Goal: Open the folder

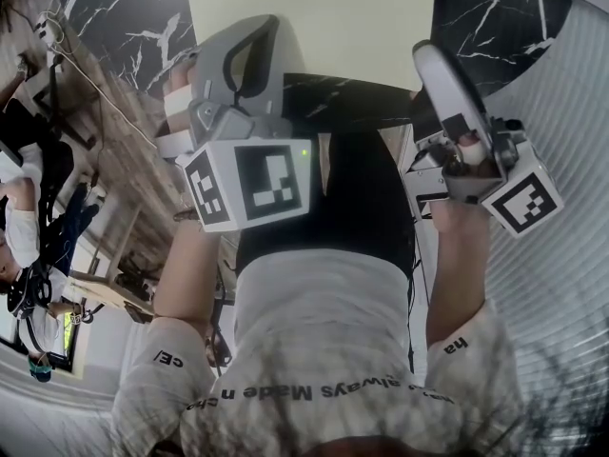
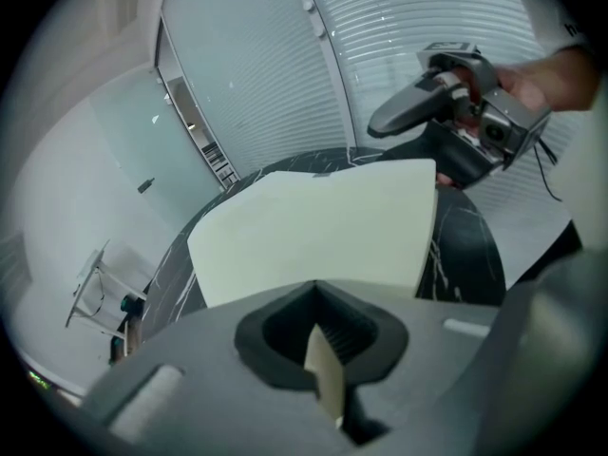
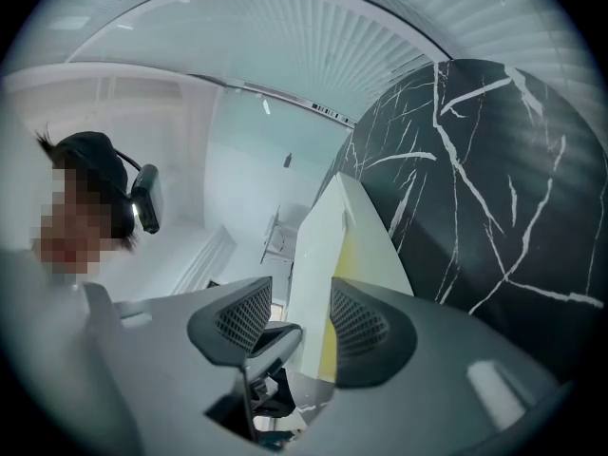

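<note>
The cream folder (image 1: pixel 314 17) lies on the black marble bench (image 1: pixel 114 8), just ahead of both claws, and by my reading the opening has barely begun. In the left gripper view, the left claw (image 2: pixel 323 351) is pinched tight on a thin cream edge of the folder (image 2: pixel 313 226), whose broad face spreads out in front of it. The right claw (image 2: pixel 456 112) sits at the folder's far corner. In the right gripper view, the right claw (image 3: pixel 304 326) stands apart with the folder's edge (image 3: pixel 328 245) running up between its two pads. There is a clear gap on either side, so it straddles the edge without clamping it. A strip of yellow (image 3: pixel 332 312) shows along that edge, which suggests the cover has parted slightly from what lies under it, though I cannot tell how far. What looks done is a grip at one edge. What is left is nearly all of it: closing the right claw on one layer, then swinging the cover up and over until the folder lies open on the bench (image 3: pixel 494 207).
</note>
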### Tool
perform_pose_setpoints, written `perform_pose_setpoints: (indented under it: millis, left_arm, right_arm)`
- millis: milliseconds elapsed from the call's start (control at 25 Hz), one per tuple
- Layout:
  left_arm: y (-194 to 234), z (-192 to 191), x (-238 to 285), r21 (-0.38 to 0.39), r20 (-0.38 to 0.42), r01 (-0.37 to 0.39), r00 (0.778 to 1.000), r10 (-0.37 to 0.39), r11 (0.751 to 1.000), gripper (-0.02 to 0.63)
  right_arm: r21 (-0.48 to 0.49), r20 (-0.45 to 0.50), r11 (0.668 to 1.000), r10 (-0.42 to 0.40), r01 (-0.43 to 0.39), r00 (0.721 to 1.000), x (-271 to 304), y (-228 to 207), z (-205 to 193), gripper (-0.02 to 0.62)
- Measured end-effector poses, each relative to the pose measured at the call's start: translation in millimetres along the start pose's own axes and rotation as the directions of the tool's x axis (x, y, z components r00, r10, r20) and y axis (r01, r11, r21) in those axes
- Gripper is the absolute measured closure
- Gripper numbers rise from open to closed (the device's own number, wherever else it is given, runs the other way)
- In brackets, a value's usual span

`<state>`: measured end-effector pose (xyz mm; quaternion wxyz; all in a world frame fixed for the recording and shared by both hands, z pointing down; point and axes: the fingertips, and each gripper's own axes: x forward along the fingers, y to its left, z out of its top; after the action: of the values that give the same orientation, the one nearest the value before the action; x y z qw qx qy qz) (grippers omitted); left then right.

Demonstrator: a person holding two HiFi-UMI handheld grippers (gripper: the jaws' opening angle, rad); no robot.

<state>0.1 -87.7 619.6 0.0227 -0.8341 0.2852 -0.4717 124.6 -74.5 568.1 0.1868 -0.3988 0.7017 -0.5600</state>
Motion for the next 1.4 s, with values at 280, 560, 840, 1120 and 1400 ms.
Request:
perform_pose_setpoints:
  millis: [280, 560, 840, 1120, 1400]
  left_arm:
    - [0, 0, 0, 0.006, -0.017, 0.013, 1.0, -0.013, 1.0, 0.609]
    - [7, 4, -9, -0.032, 0.012, 0.024, 1.0, -0.024, 0.999, 0.606]
    - [15, 10, -29, -0.049, 0.015, -0.006, 1.0, 0.006, 0.999, 0.604]
    - [9, 21, -58, -0.066, 0.022, 0.021, 1.0, -0.02, 0.998, 0.603]
    - [-6, 34, -94, -0.085, 0.045, 0.059, 0.997, -0.056, 0.995, 0.603]
  right_arm:
    - [-0.01, -0.006, 0.999, 0.034, -0.034, 0.999, 1, 12, 2, 0.426]
    - [0.018, -0.012, 0.999, 0.043, -0.043, 0.999, -3, 16, 1, 0.459]
    - [0.011, -0.023, 0.998, 0.055, -0.055, 0.998, -5, 31, 4, 0.489]
    - [0.006, -0.036, 0.995, 0.104, -0.104, 0.994, 0, 64, 9, 0.506]
    - [0.003, -0.067, 0.985, 0.171, -0.171, 0.983, 9, 107, 3, 0.512]
